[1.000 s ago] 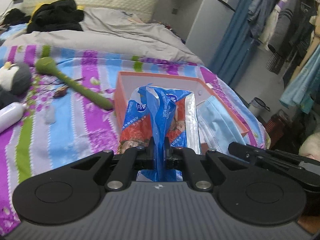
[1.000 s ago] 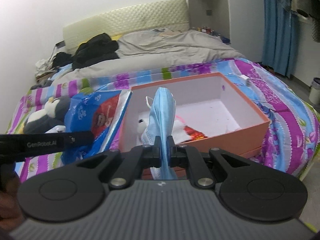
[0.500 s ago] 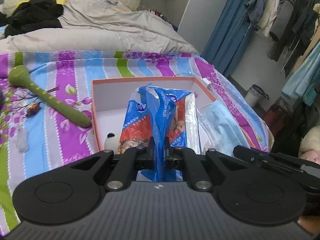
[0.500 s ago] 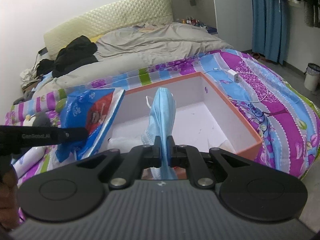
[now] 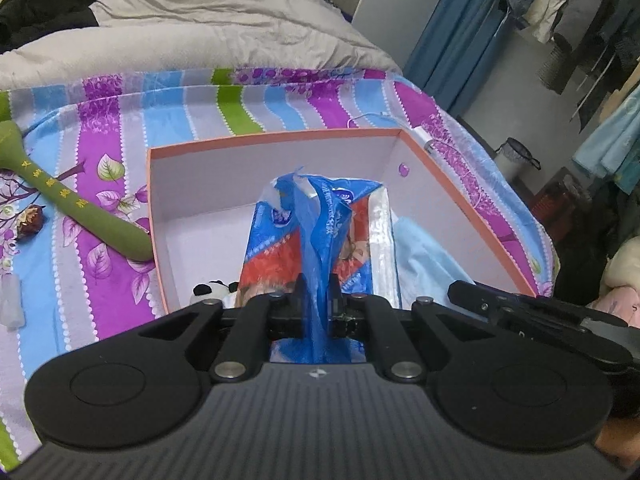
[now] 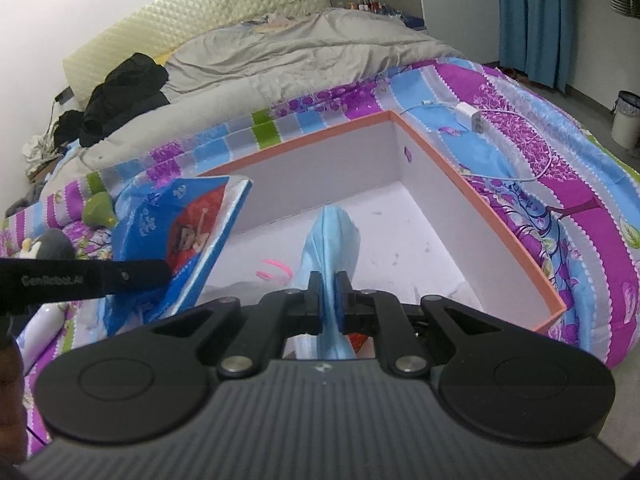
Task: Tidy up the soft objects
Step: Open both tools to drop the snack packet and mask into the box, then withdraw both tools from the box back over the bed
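Tissue pack (image 5: pixel 316 236), blue/red plastic wrap, is pinched at its blue top flap by the left gripper (image 5: pixel 316 304), jaws clamped on the plastic. It hangs over the open orange box (image 5: pixel 276 138), above the near-left part of the white interior. Face mask (image 6: pixel 331 240), light blue, is clamped between the right gripper (image 6: pixel 329 300) fingers and hangs over the box's near middle.

Left wrist only:
- small panda plush (image 5: pixel 210 289) inside the box at the near-left wall, partly hidden by the pack
- green massage stick (image 5: pixel 76 204) on the striped bedsheet (image 5: pixel 100 128), its end touching the box's left wall
- clear small bottle (image 5: pixel 10 302) on the sheet at far left
- mask seen as a pale blue patch (image 5: pixel 424 264) right of the pack, with the right gripper's arm entering from the right
- hanging clothes (image 5: pixel 568 8) and bin (image 5: pixel 516 156) past the bed

Right wrist only:
- pink item (image 6: pixel 272 270) on the box floor left of the mask, too blurred to identify
- white charger (image 6: pixel 470 116) with cable on the sheet beyond the box's far-right corner
- grey penguin plush (image 6: pixel 48 244) on the sheet, left of the pack
- left gripper's finger seen from the side, on the pack (image 6: pixel 180 232), which sits over the box's left rim
- quilted headboard (image 6: pixel 192 28)

Both: grey duvet (image 5: pixel 208 24), black clothes (image 6: pixel 124 88) on it.
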`<state>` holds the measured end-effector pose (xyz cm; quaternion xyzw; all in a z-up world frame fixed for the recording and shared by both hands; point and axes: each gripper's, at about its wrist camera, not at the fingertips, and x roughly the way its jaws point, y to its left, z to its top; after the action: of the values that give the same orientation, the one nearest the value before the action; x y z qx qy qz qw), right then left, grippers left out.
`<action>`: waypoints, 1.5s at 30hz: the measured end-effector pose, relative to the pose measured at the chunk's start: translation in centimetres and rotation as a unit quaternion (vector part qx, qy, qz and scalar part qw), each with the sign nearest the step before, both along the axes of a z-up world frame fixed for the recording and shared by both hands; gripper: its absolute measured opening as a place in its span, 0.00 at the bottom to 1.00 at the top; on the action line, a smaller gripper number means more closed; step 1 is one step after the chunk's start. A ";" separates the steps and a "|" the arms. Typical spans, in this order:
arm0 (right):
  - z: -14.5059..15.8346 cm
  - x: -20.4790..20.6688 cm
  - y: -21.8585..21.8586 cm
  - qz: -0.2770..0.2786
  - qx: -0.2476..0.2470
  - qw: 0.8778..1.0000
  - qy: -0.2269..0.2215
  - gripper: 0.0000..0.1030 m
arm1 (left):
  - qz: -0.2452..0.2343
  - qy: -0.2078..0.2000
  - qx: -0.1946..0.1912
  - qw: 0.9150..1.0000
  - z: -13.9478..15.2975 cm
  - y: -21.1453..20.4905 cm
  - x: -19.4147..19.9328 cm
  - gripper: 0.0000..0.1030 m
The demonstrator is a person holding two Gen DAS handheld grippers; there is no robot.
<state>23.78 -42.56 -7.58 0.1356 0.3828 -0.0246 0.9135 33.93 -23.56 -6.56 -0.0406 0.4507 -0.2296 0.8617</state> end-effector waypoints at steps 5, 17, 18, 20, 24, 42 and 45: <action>-0.3 0.5 -0.1 0.003 -0.008 1.000 0.013 0.29 | -0.007 -0.001 0.002 1.000 -0.2 -0.2 0.3 0.49; 1.8 -2.5 0.8 0.009 -0.006 1.000 -0.014 0.48 | 0.007 -0.042 0.003 0.999 3.2 1.9 -3.3 0.49; 2.2 -2.9 1.0 0.011 -0.005 1.000 -0.019 0.48 | 0.008 -0.046 0.002 0.999 3.6 2.2 -3.8 0.49; 2.8 -3.7 1.5 0.014 -0.004 1.000 -0.026 0.48 | 0.011 -0.054 -0.001 0.998 4.3 2.9 -4.9 0.49; 4.0 -5.7 2.6 0.023 -0.006 0.999 -0.041 0.48 | 0.014 -0.068 -0.006 0.998 5.7 4.2 -7.4 0.49; 7.6 -14.4 7.1 0.056 -0.005 0.994 -0.094 0.48 | 0.040 -0.110 -0.025 0.993 9.5 10.4 -18.1 0.49; 7.7 -15.4 7.9 0.068 -0.004 0.993 -0.097 0.48 | 0.049 -0.112 -0.028 0.992 9.5 11.6 -19.8 0.49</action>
<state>8.38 -34.62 0.16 0.1075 0.3008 0.0489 0.9463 14.16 -12.01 2.91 -0.0607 0.3423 -0.2030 0.9154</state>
